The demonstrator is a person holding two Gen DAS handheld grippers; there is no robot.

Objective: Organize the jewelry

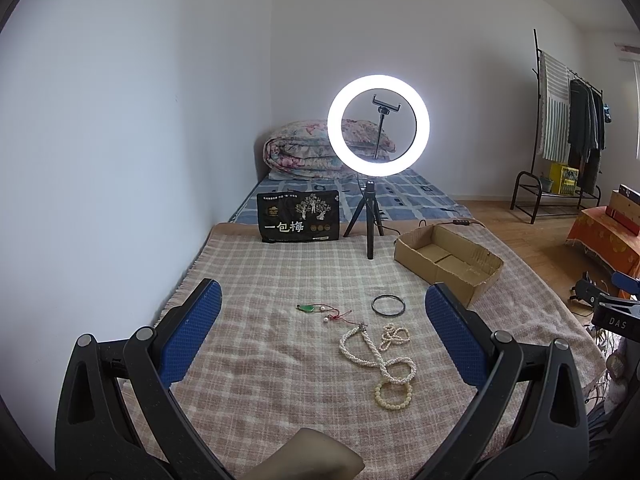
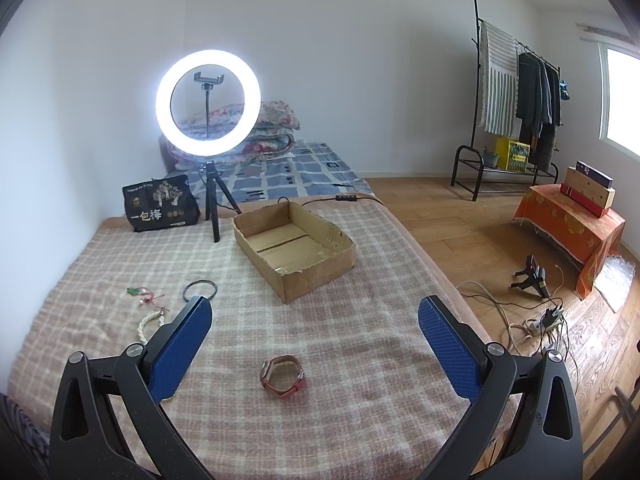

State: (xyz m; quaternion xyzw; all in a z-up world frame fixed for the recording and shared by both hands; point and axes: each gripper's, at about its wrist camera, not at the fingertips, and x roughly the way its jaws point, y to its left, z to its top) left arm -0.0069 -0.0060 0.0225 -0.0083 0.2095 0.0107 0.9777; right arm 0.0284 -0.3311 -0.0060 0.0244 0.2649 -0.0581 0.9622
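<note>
Currently your left gripper [image 1: 323, 322] hangs above the pink-and-cream plaid blanket [image 1: 280, 272] on the bed, jaws spread wide and holding nothing; its blue pads frame most of the jewelry, likely so you can choose a first piece. Lying loose on the blanket: a green pendant on a red cord with white beads [image 1: 320, 312], a thin dark metal bangle [image 1: 388, 305], a long braided string of small cream pearls [image 1: 374, 350], and a bracelet of larger cream beads [image 1: 393, 395] touching the lower loop of that string. Your right gripper [image 2: 315, 326] is likewise wide open and empty, poised over a rose-coloured leather-strap wristwatch [image 2: 283, 372] that lies apart from the rest, between its fingers in the right wrist view. An open, shallow brown cardboard box [image 2: 316, 268] sits empty just beyond the pieces, near the lit white ring light on its black tripod [image 2: 208, 100]; judging by its placement, it is the destination. Nothing is yet in it. The watch, curled upright on its strap, looks the easier first grasp; the pearl string may snag the bracelet.
</note>
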